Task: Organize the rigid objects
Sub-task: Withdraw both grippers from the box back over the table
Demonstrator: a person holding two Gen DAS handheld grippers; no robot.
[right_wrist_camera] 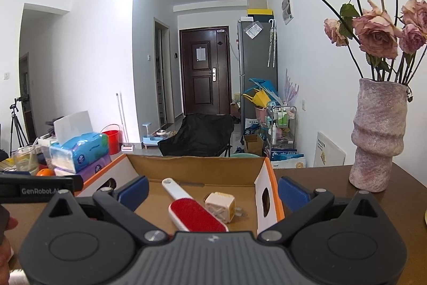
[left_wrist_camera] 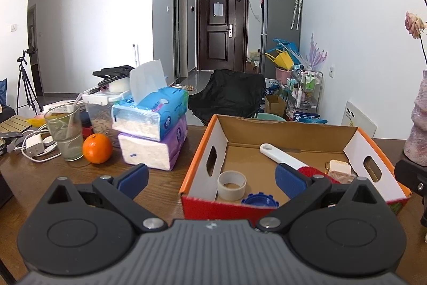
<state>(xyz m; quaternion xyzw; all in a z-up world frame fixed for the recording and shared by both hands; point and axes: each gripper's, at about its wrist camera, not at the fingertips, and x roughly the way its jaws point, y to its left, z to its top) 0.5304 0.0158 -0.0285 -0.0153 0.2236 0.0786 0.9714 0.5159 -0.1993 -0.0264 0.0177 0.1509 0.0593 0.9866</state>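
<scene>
An open cardboard box [left_wrist_camera: 202, 151] with orange edges sits on the brown table. Inside it lie a white-handled red lint brush [left_wrist_camera: 280, 155], a roll of tape [left_wrist_camera: 231, 184], a blue cap [left_wrist_camera: 260, 200] and a cream cube-shaped plug [left_wrist_camera: 339, 170]. My left gripper [left_wrist_camera: 212, 178] hovers open in front of the box's near wall, empty. From the right wrist, the lint brush [right_wrist_camera: 196, 213] and the plug [right_wrist_camera: 220, 206] lie in the box [right_wrist_camera: 263, 183]. My right gripper [right_wrist_camera: 213, 190] is open above the box's right part, holding nothing.
Left of the box stand stacked tissue packs [left_wrist_camera: 152, 124], an orange [left_wrist_camera: 97, 148], a glass [left_wrist_camera: 65, 134] and chargers with cables [left_wrist_camera: 36, 146]. A pink vase [right_wrist_camera: 377, 135] with dried roses stands on the table at the right. A black chair [left_wrist_camera: 226, 94] is behind.
</scene>
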